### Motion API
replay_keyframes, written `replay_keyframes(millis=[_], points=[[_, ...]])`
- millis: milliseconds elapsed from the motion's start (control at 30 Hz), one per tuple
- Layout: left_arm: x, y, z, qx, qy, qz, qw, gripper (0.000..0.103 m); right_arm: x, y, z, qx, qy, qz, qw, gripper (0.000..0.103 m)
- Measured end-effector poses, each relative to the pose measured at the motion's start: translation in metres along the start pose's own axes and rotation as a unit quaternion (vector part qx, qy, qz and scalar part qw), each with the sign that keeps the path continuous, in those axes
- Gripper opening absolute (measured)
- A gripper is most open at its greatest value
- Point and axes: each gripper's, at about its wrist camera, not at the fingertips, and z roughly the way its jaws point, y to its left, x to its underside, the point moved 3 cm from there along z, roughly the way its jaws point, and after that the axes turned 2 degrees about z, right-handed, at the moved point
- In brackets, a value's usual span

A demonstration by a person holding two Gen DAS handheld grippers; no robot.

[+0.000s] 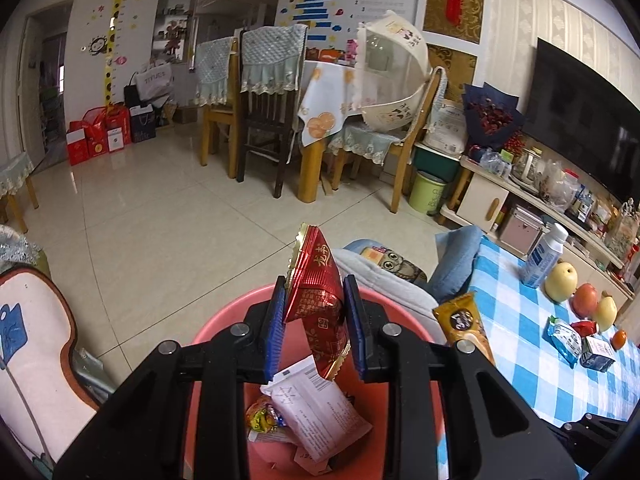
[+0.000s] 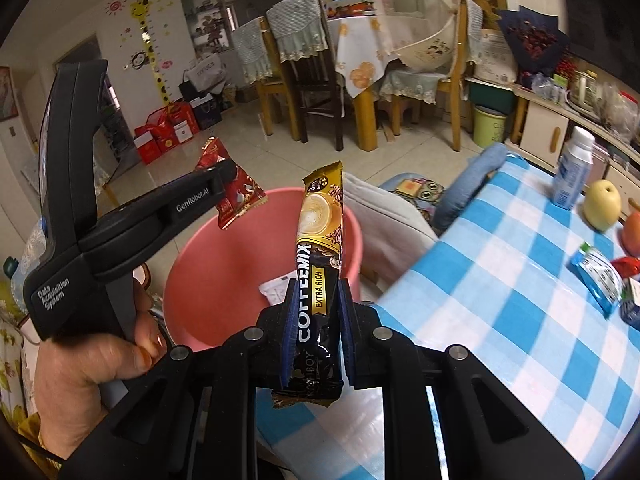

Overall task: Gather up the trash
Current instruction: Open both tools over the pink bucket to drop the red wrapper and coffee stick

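Note:
My left gripper (image 1: 314,300) is shut on a red foil snack wrapper (image 1: 320,300) and hangs over the pink bin (image 1: 224,312). White paper packets (image 1: 316,412) and a small candy wrapper (image 1: 260,420) lie inside the bin. My right gripper (image 2: 318,300) is shut on a gold and black coffee mix sachet (image 2: 320,248), held upright at the bin's right rim (image 2: 352,220). In the right wrist view the left gripper (image 2: 224,172) with its red wrapper (image 2: 236,196) is over the bin's left side, held by a hand (image 2: 92,364).
A blue checked table (image 1: 532,364) at the right carries a blue packet (image 1: 564,340), a small carton (image 1: 598,354), fruit (image 1: 562,280) and a white bottle (image 1: 544,256). Cushions (image 1: 384,276) lie behind the bin. A dining table with chairs (image 1: 264,92) stands across the tiled floor.

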Motion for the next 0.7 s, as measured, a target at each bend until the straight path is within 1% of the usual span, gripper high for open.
replay_keyframes(millis=[300,467,567,600,633,667,700], points=[[-0.001,0.011,0.005,-0.008,0.004,-0.010,0.9999,0.029,-0.005,0.015,0.025,-0.006,0.016,-0.009,1.000,0.020],[0.000,0.015,0.008,-0.010,0.008,-0.015,0.9998,0.029,-0.003,0.020,0.036,0.003,0.021,-0.019,1.000,0.020],[0.001,0.015,0.008,-0.011,0.009,-0.014,0.9998,0.029,0.000,0.020,0.041,0.004,0.026,-0.018,0.999,0.024],[0.001,0.016,0.009,-0.013,0.011,-0.013,0.9998,0.029,0.000,0.020,0.042,0.004,0.027,-0.016,1.000,0.027],[0.002,0.017,0.010,-0.016,0.013,-0.012,0.9997,0.029,0.001,0.019,0.042,0.002,0.025,-0.015,1.000,0.037],[0.003,0.016,0.010,-0.018,0.015,-0.011,0.9997,0.030,0.001,0.019,0.041,0.005,0.022,-0.013,1.000,0.045],[0.003,0.016,0.011,-0.020,0.017,-0.009,0.9996,0.030,0.002,0.018,0.040,0.009,0.017,-0.011,1.000,0.060]])
